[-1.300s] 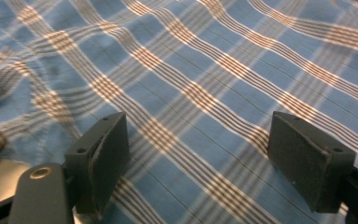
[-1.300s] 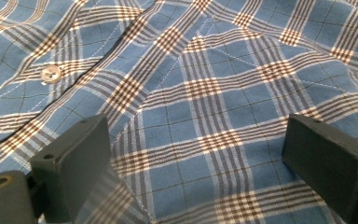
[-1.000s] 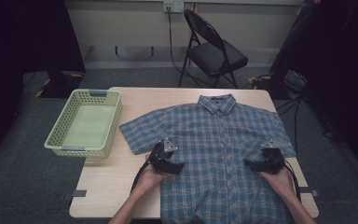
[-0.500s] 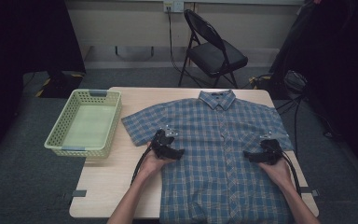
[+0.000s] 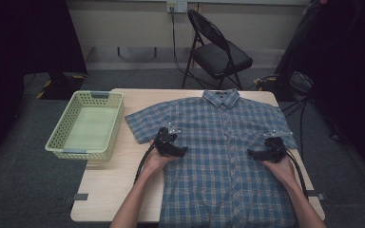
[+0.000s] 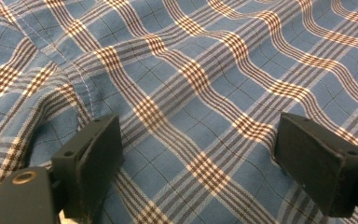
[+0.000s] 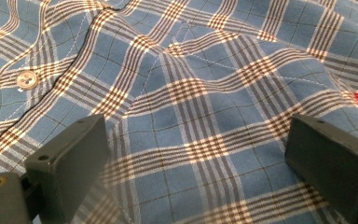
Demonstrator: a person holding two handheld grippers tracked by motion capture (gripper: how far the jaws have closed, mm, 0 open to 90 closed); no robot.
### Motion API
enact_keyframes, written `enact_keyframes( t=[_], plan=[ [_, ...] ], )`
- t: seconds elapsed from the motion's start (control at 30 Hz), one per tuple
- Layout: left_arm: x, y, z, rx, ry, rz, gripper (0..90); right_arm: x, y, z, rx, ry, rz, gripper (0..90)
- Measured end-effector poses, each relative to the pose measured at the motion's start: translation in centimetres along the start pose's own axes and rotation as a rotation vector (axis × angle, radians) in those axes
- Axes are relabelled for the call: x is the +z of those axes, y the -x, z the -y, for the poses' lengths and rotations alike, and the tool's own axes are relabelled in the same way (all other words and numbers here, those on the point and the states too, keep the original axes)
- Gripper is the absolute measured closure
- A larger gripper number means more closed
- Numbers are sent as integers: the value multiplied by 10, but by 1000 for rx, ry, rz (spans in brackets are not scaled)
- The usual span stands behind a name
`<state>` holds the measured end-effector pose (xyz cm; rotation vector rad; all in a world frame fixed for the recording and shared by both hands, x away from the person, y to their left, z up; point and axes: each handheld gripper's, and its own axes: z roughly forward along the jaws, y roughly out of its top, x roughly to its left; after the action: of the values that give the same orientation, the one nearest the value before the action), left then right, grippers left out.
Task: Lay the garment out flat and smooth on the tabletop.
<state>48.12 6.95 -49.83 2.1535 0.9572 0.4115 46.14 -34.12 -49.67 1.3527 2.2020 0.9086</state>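
A: Blue plaid short-sleeved cotton shirt [image 5: 223,156] lies flat, buttoned front up, across the right half of the light wooden table [image 5: 114,190]. Collar at the far edge, hem hanging over the near edge.

B: Grippers?

A: Left gripper [image 5: 179,152] over the shirt's left flank, just below the sleeve. Right gripper [image 5: 253,154] over the right flank, tips pointing inward. Both gripper views: jaws spread wide, cloth rippled between them, nothing pinched.

B: Step in hand?

A: Likely positioning for a first fold; no grasp yet.

B: Next move?

A: Probably lower each gripper until its jaws straddle a ripple, then close on the top layer only. Green plastic lattice basket [image 5: 88,126] at the table's far-left corner, well apart from the shirt.
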Motion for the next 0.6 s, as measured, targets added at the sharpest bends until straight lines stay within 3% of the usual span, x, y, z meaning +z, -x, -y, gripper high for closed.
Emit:
enact_keyframes(
  t=[0.23, 0.6],
  plan=[
    [-4, 2, 5, 22, 15, 23, 143, -7, 2, 6, 8, -4, 0, 68],
    [-5, 3, 7, 31, 13, 25, 141, -17, -9, 13, 23, -24, 16, 76]
  ],
)
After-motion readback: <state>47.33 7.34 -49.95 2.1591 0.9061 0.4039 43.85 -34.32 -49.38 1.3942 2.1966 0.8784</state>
